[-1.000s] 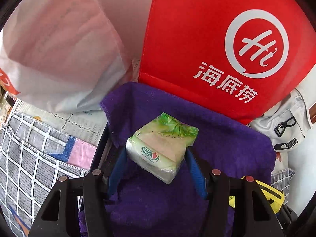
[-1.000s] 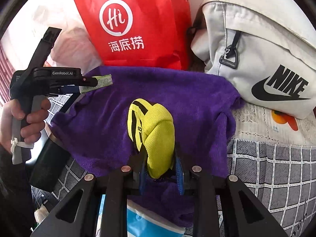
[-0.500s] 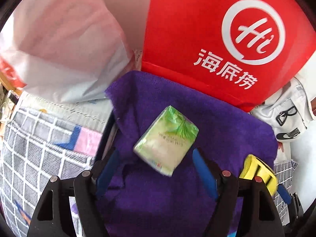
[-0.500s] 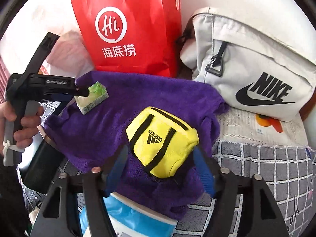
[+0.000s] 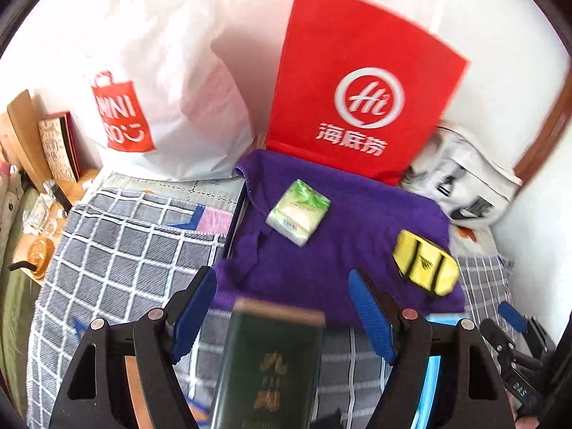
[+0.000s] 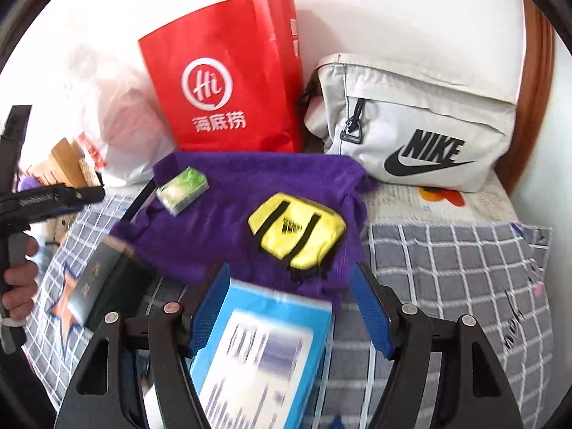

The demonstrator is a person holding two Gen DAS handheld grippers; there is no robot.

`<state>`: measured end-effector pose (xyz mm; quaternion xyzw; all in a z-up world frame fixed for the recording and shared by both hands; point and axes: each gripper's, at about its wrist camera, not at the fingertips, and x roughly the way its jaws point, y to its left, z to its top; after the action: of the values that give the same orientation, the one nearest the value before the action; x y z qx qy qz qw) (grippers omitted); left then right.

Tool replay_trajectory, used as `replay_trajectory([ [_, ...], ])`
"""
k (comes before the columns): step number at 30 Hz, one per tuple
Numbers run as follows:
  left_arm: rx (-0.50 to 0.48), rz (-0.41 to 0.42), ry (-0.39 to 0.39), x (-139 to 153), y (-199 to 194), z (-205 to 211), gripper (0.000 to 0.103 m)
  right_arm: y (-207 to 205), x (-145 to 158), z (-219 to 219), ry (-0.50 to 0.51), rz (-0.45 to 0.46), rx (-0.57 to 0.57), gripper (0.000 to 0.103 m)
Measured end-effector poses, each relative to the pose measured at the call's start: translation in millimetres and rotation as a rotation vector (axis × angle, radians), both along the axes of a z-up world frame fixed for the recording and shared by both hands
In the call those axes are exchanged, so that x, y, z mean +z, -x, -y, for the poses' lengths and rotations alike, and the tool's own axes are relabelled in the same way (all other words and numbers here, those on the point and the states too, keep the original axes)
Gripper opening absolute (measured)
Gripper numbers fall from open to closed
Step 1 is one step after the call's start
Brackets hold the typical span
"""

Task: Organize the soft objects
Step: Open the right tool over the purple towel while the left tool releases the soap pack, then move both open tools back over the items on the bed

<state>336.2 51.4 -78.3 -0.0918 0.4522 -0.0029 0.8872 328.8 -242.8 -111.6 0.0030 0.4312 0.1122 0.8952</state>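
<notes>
A purple towel (image 5: 343,250) (image 6: 228,214) is spread on the bed. On it lie a green tissue pack (image 5: 298,212) (image 6: 183,189) at the left and a yellow pouch (image 5: 425,262) (image 6: 296,230) at the right. My left gripper (image 5: 282,312) is open and hangs back from the towel, over a dark green box (image 5: 268,364) (image 6: 103,286). My right gripper (image 6: 291,307) is open too, above a blue packet (image 6: 264,354), with the pouch just beyond its fingers. A hand (image 6: 18,279) holds the left gripper (image 6: 85,195) at the left edge of the right wrist view.
A red paper bag (image 5: 361,100) (image 6: 225,82) stands behind the towel. A white plastic bag (image 5: 153,82) is to its left and a white Nike bag (image 6: 418,132) to its right. A grey checked cover (image 5: 118,261) (image 6: 447,268) lies on the bed. A cluttered bedside shelf (image 5: 39,196) is far left.
Both grippers opened, let go of the tissue pack and the yellow pouch, and drew back and up. Both things now lie on the purple towel; the box and blue packet came into view.
</notes>
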Motion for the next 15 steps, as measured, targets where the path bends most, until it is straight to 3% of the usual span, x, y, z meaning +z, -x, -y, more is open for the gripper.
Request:
replay_trajectory([
  [4, -0.011, 0.019, -0.06, 8, 38, -2, 0.075, 41, 10, -8, 0.08, 0.041, 0.0, 0.07],
  [9, -0.031, 0.022, 0.006, 5, 83, -13, 0.075, 86, 7, -7, 0.021, -0.023, 0.023, 0.07],
  [15, -0.057, 0.002, 0.024, -16, 128, -18, 0.075, 142, -5, -10, -0.005, -0.053, 0.036, 0.07],
])
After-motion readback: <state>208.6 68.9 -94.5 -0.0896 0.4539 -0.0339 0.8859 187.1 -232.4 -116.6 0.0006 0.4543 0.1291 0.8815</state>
